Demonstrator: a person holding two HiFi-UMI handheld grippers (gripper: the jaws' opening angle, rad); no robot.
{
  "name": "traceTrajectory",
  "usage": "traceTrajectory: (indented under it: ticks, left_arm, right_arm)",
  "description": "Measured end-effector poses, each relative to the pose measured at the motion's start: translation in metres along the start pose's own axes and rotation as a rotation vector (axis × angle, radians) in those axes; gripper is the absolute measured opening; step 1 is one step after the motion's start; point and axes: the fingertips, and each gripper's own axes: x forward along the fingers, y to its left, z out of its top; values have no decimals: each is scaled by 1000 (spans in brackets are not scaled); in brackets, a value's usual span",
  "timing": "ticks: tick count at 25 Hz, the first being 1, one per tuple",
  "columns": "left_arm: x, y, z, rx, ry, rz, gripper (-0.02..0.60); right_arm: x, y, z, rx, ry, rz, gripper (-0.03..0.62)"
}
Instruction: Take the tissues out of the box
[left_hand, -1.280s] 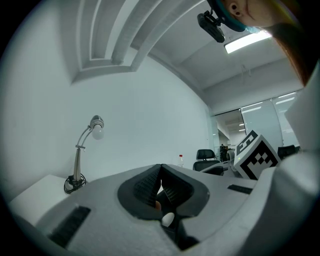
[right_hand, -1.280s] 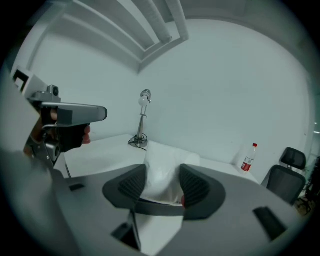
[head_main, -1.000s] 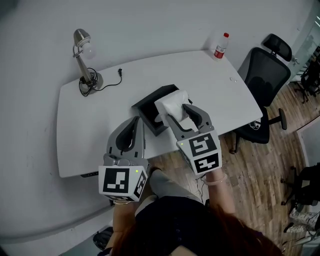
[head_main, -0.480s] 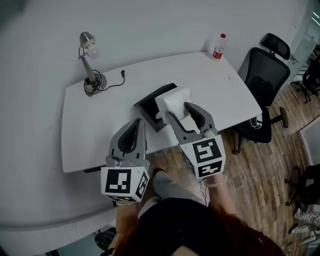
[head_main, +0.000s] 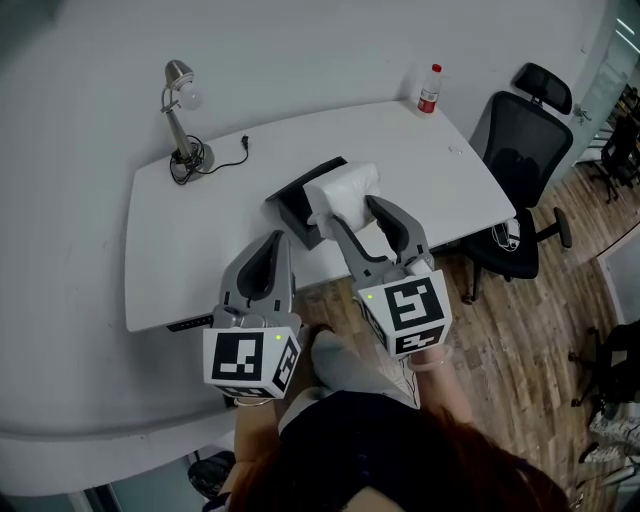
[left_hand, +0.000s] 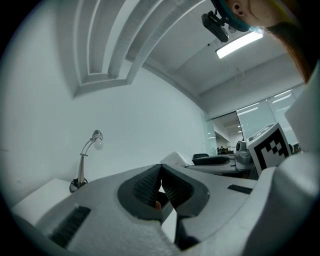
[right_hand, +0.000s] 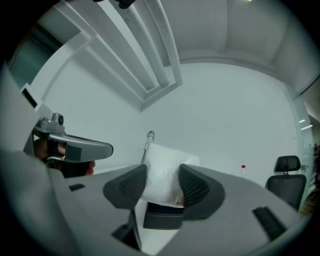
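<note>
Tissues (head_main: 345, 188), pressed between the wide-apart fingers of the right gripper (head_main: 350, 208), seem already lifted out, at 3 o'clock of the box (head_main: 298, 205). The left gripper (head_main: 270, 242) has its fingers together and empty. I judge only putting down is left.

Your left gripper (head_main: 271, 244) and right gripper (head_main: 352, 211), grey curved shells, dark ribbed pads (right_hand: 131, 187), white cubes (head_main: 250, 362) with black square markers, small green lights (head_main: 277, 339), your dark top (head_main: 370, 450).
</note>
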Motion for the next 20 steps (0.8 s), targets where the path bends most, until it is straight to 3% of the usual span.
traceTrajectory:
  ticks: [20]
  left_arm:
    - [1,-38,9,-10,-18,-32,21]
  right_arm:
    - [-44,-8,16,-21,-86,-18,216]
